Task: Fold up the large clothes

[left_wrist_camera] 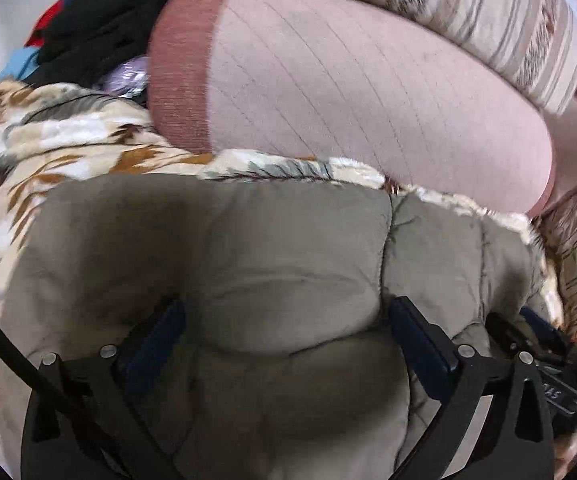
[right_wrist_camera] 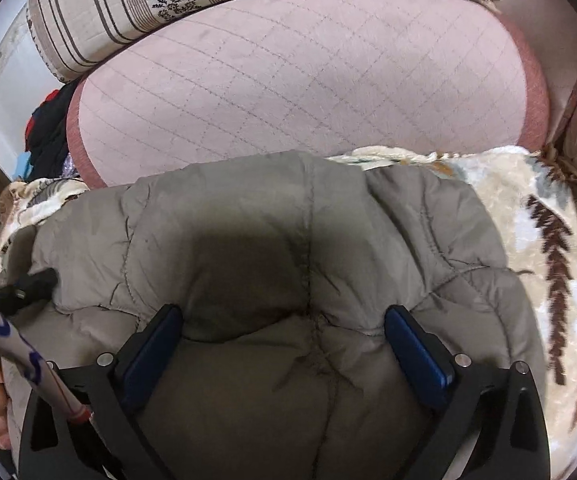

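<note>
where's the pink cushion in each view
Left wrist: the pink cushion fills the upper middle and right, above the grey jacket, its darker end band toward the left.
Right wrist: the cushion spans the upper middle, above the jacket, with darker bands at both ends.
Shared landmark: the striped bolster lying along the cushion's far edge.

Ahead of the tool lies a pink quilted cushion (right_wrist_camera: pixel 296 80) with a darker pink edge. Beyond it sits a striped cream bolster (right_wrist_camera: pixel 136 12). A floral fleece blanket (right_wrist_camera: pixel 528 216) spreads underneath. Far left, a heap of dark clothes (left_wrist_camera: pixel 100 36) shows red and blue bits.
</note>
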